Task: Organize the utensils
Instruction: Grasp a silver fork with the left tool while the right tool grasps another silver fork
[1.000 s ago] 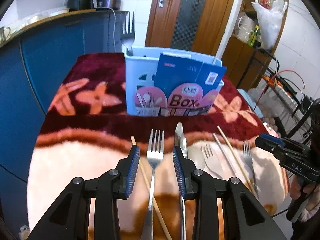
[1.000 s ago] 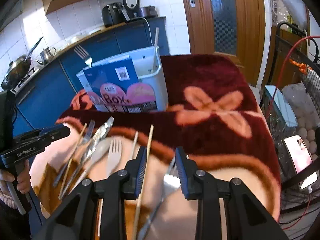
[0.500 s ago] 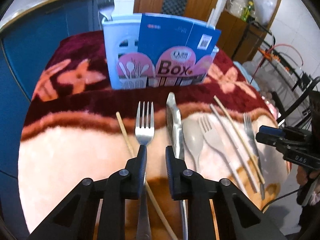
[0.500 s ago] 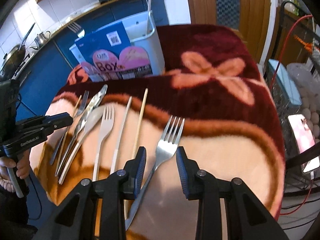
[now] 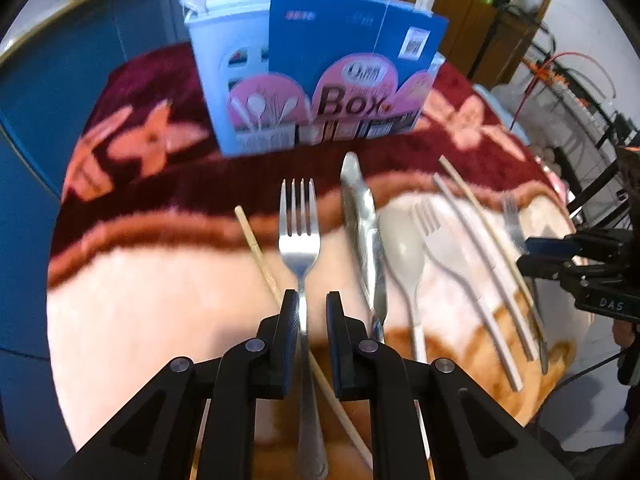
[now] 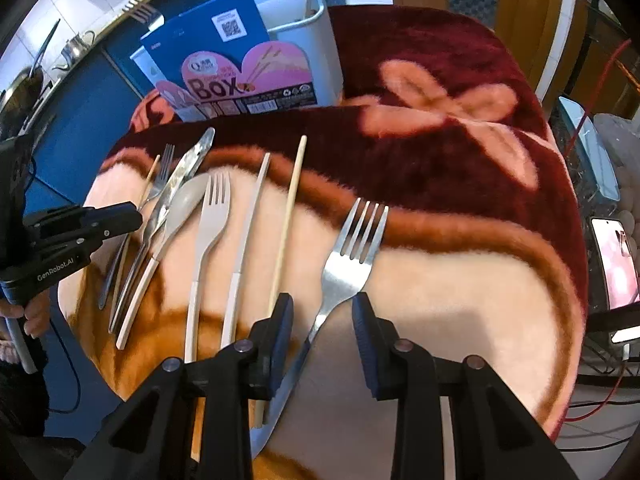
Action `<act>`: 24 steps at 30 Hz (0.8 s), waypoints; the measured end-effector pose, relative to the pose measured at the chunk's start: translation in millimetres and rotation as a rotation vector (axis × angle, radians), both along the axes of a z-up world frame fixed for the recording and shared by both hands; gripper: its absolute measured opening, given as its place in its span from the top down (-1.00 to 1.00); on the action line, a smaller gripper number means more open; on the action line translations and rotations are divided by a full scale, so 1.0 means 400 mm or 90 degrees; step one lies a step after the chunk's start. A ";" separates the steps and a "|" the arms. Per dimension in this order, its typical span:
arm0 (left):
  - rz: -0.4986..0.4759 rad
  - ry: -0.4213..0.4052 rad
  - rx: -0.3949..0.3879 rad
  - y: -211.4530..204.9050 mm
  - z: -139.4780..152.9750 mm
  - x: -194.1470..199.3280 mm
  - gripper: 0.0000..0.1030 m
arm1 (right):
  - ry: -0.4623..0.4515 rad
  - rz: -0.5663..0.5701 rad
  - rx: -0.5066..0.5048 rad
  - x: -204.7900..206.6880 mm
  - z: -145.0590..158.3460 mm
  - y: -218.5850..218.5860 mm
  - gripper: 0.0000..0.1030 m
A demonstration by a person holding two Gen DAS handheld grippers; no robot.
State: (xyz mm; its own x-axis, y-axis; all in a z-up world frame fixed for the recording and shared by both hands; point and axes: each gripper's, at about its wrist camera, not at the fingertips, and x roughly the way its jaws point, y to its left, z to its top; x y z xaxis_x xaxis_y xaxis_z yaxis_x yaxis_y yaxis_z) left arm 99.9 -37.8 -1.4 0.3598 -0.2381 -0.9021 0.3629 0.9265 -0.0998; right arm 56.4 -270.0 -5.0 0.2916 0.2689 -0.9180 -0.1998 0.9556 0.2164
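Utensils lie in a row on a plush blanket. In the left wrist view my left gripper (image 5: 313, 308) straddles the handle of a steel fork (image 5: 299, 236), jaws narrowed with a small gap left on the right. Beside the fork lie a wooden chopstick (image 5: 256, 244), a steel knife (image 5: 362, 216), a pale spoon (image 5: 402, 252) and a pale fork (image 5: 440, 240). In the right wrist view my right gripper (image 6: 322, 314) is open around the neck of another steel fork (image 6: 352, 256). The light blue utensil box (image 5: 248, 80) stands behind, also in the right wrist view (image 6: 320, 56).
The red and cream blanket (image 6: 460, 160) covers the small table. A pale chopstick (image 6: 250, 216) and a wooden chopstick (image 6: 290, 200) lie left of my right gripper. Blue cabinets (image 5: 60, 60) stand at left, a wire rack (image 5: 580, 100) and phone (image 6: 612, 256) at right.
Both grippers have moved down and forward over their forks. The left jaws have narrowed around the fork handle. The right jaws have stayed wide open.
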 end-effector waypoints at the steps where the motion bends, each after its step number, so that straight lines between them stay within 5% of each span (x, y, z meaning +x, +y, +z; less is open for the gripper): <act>1: -0.001 0.004 0.004 -0.001 0.001 0.002 0.74 | 0.004 0.004 -0.005 0.004 0.000 0.003 0.34; 13: -0.039 0.120 0.047 -0.063 -0.021 0.066 0.74 | 0.061 0.031 -0.024 0.061 -0.007 0.026 0.31; 24: -0.023 0.071 0.020 -0.050 -0.021 0.046 0.88 | 0.039 0.019 -0.053 0.064 -0.012 0.038 0.62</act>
